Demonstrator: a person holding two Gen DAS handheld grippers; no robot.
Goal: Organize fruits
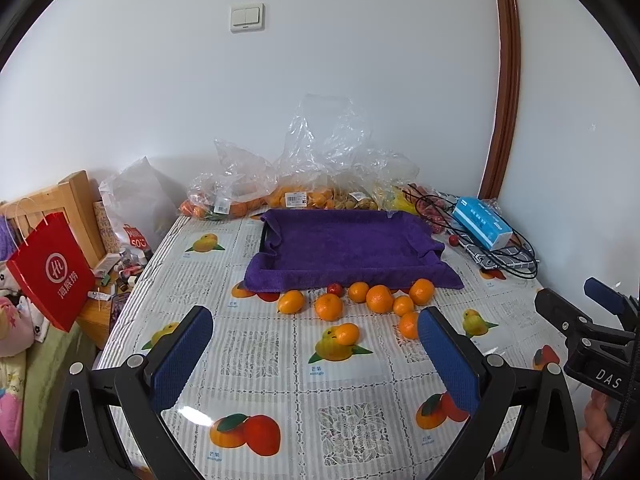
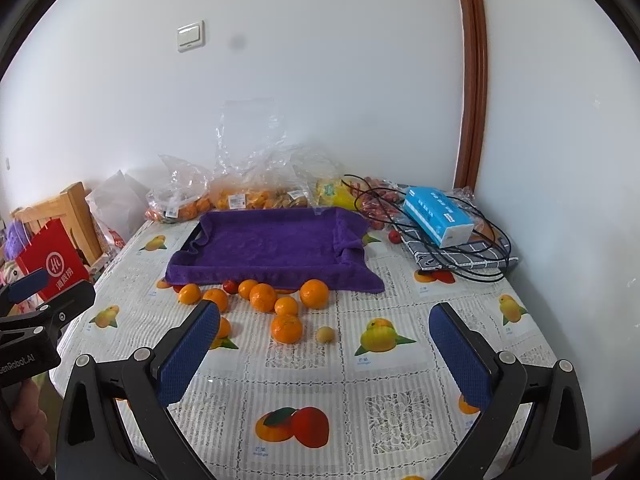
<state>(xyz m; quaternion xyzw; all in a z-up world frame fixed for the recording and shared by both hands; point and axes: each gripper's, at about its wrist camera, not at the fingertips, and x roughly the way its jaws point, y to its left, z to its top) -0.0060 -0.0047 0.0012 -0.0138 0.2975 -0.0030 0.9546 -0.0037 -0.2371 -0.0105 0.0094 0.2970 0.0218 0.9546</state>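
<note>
Several oranges [image 1: 379, 298] [image 2: 262, 297] lie loose on the tablecloth just in front of a tray lined with a purple towel [image 1: 352, 240] [image 2: 272, 244]; nothing lies in the tray. A small red fruit [image 1: 334, 289] [image 2: 229, 286] sits among them, and a small yellowish fruit [image 2: 325, 335] rests nearer me. One orange [image 1: 347, 334] lies apart, closest to my left gripper [image 1: 316, 356], which hovers open short of the fruit. My right gripper [image 2: 324, 354] is open too, holding nothing, with an orange [image 2: 286, 329] just ahead of its left finger.
Clear plastic bags of fruit [image 1: 288, 196] [image 2: 240, 196] line the wall behind the tray. A blue tissue box [image 1: 482, 222] [image 2: 438, 216], black cable and checked cloth fill the back right corner, a red fruit [image 2: 394, 236] beside them. A red paper bag [image 1: 50, 272] hangs left of the table.
</note>
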